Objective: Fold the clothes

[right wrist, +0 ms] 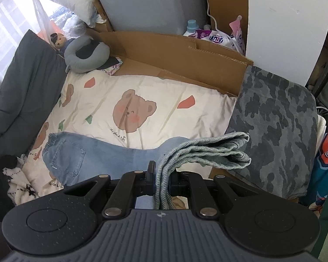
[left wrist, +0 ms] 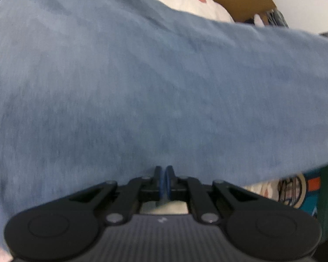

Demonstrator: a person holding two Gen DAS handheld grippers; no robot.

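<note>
The jeans (right wrist: pixel 87 155) lie across the bed's bear-print sheet (right wrist: pixel 142 91), their bunched leg ends rising into the right claw (right wrist: pixel 161 174), which is clenched on them. The left claw (left wrist: pixel 164 174) is closed just under denim that fills its view; whether it pinches cloth I cannot tell.

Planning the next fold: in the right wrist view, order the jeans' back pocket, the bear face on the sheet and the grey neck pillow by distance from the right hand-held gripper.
From the right hand-held gripper, shut on the bunched jeans:
1. Back pocket, close by, lower left.
2. Bear face, mid-sheet, straight ahead.
3. Neck pillow, far upper left, beside the teddy.
</note>
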